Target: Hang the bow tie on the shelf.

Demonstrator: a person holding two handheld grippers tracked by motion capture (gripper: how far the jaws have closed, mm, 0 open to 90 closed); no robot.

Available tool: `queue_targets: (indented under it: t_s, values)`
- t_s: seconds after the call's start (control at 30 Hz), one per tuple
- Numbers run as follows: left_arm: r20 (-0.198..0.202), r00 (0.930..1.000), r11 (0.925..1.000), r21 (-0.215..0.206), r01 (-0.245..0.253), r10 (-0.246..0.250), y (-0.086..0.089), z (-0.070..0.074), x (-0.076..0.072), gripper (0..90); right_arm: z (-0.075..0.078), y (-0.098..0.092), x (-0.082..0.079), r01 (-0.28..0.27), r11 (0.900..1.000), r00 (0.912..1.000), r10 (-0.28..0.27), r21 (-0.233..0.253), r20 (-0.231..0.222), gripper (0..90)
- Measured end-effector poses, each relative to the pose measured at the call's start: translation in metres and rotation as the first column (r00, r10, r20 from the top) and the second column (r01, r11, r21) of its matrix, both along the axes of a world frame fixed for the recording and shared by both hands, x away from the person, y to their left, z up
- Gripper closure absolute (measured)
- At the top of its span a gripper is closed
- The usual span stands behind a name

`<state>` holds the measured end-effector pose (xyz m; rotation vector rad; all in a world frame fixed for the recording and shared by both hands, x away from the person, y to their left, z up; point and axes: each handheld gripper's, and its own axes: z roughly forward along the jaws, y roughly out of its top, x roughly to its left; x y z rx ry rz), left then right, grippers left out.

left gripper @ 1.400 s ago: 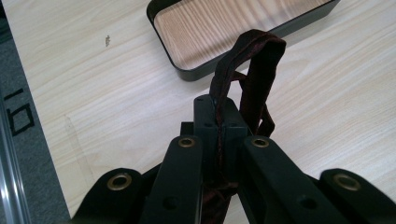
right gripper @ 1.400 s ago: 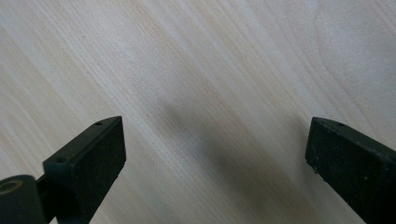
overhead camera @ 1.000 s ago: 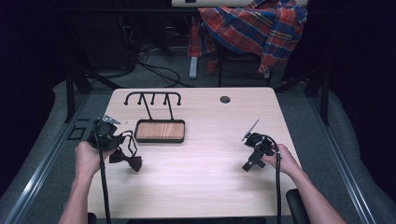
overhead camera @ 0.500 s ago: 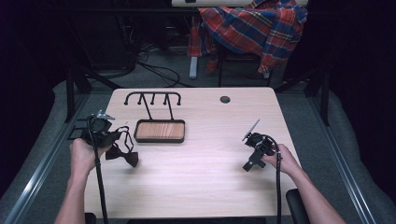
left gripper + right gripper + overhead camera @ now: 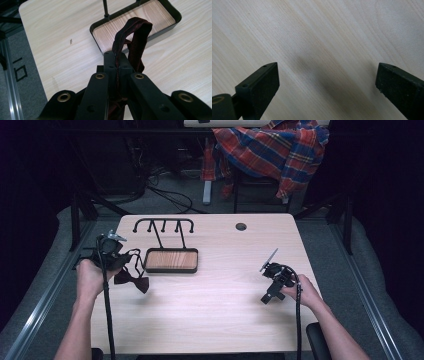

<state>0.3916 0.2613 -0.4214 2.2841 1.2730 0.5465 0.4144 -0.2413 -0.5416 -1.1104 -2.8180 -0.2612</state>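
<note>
A dark red bow tie (image 5: pixel 132 280) hangs just over the left part of the light wooden table (image 5: pixel 220 320). Its strap (image 5: pixel 130 37) loops up into my left gripper (image 5: pixel 125 259), which is shut on it. In the left gripper view the jaws of the left gripper (image 5: pixel 117 56) pinch the strap, in front of the wood-bottomed tray (image 5: pixel 140 22). That tray (image 5: pixel 171 260) is the base of a black hook stand (image 5: pixel 163 224), right beside the bow tie. My right gripper (image 5: pixel 269 293) rests low at the table's right, open. Between the jaws of the right gripper (image 5: pixel 327 77) there is bare wood.
A round cable hole (image 5: pixel 241 226) sits near the table's far edge. A plaid cloth (image 5: pixel 272 150) is draped over a chair beyond the table. Metal rails (image 5: pixel 40 305) run along the floor at both sides. Cables trail from both grippers toward me.
My left gripper has shifted slightly left and away with the bow tie, which now hangs a little higher and nearer the tray. The right gripper has not moved.
</note>
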Motion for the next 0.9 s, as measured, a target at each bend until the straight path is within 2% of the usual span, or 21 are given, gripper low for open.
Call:
queue_targets:
  t_s: [0.37,0.57,0.6,0.7,0.87,0.9]
  values:
    - [0.014,0.9999,0.9999,0.015,-0.007,0.007,0.002,0.012,0.013,88.6,-0.001,0.000,0.000,0.006,1.000,1.0000,-0.006,0.005,-0.001,5.0]
    - [0.025,0.9997,0.9999,0.012,-0.008,0.008,0.003,0.021,0.020,88.6,0.000,0.000,0.001,-0.018,1.000,0.9998,0.017,-0.011,-0.011,5.0]
    - [0.027,0.9996,0.9999,0.013,-0.006,0.006,0.003,0.023,0.021,88.6,-0.001,0.001,0.000,-0.002,1.000,1.0000,0.002,0.004,-0.005,5.0]
    - [0.032,0.9995,0.9999,0.016,-0.004,0.004,0.001,0.027,0.024,88.6,-0.002,0.001,0.000,-0.006,1.000,1.0000,0.006,0.005,-0.003,5.0]
    - [0.044,0.9990,0.9998,0.018,0.002,-0.003,-0.002,0.035,0.029,88.6,-0.002,0.002,0.000,-0.011,1.000,0.9999,0.011,0.000,-0.005,5.0]
    - [0.046,0.9989,0.9998,0.020,0.004,-0.005,-0.002,0.036,0.030,88.6,0.000,0.002,0.001,-0.030,0.999,0.9995,0.030,-0.016,-0.013,5.0]
